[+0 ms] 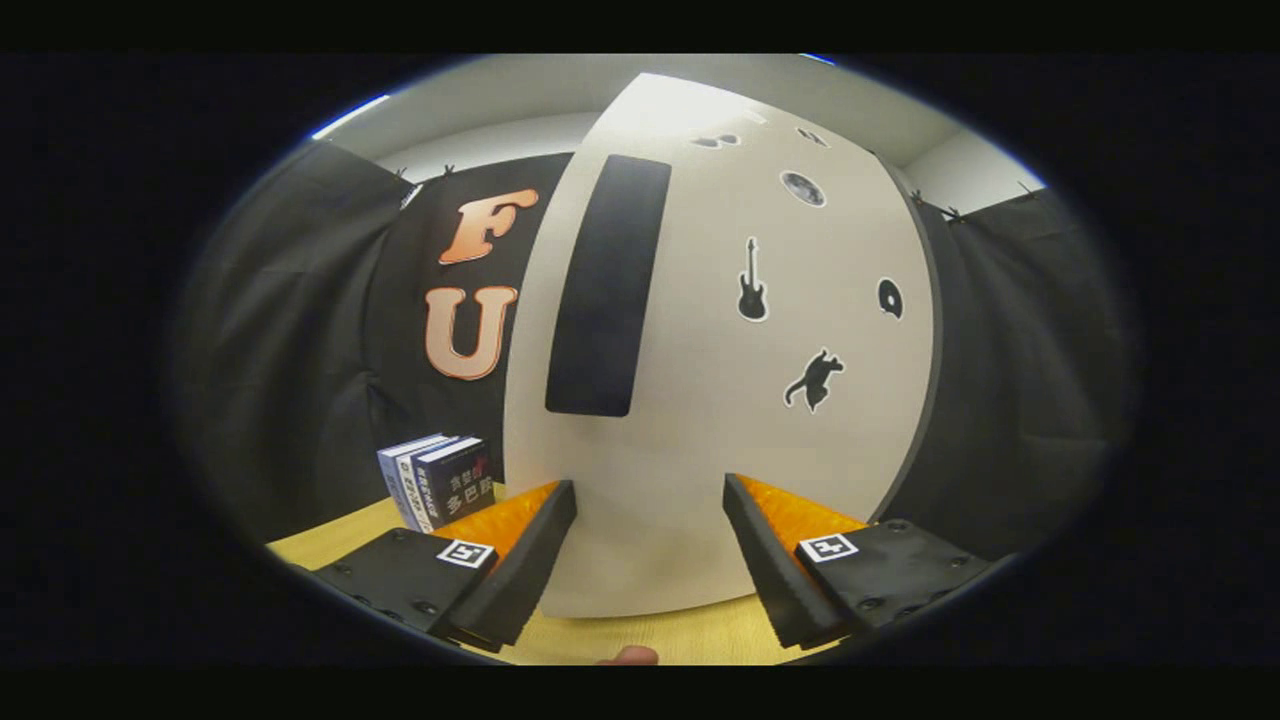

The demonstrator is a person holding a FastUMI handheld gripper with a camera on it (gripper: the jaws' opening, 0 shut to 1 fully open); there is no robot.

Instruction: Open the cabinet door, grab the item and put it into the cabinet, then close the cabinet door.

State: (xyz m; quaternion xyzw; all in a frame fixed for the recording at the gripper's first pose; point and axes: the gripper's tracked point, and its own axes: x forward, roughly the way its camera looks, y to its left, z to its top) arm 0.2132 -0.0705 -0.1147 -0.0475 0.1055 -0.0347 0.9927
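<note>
A white cabinet stands upright on the yellow table, right in front of me. Its door is shut and carries a tall black handle strip near its left side, plus several small black stickers of a guitar, a cat and others. Left of the cabinet, a few books stand upright together on the table. My gripper is open, its fingers spread wide just short of the door's lower part, with nothing between them. The handle strip is above and slightly left of the fingers.
Black cloth walls close the booth on the left, behind and on the right. A fingertip of a person shows at the table's near edge below the fingers. The books stand just beyond the left finger.
</note>
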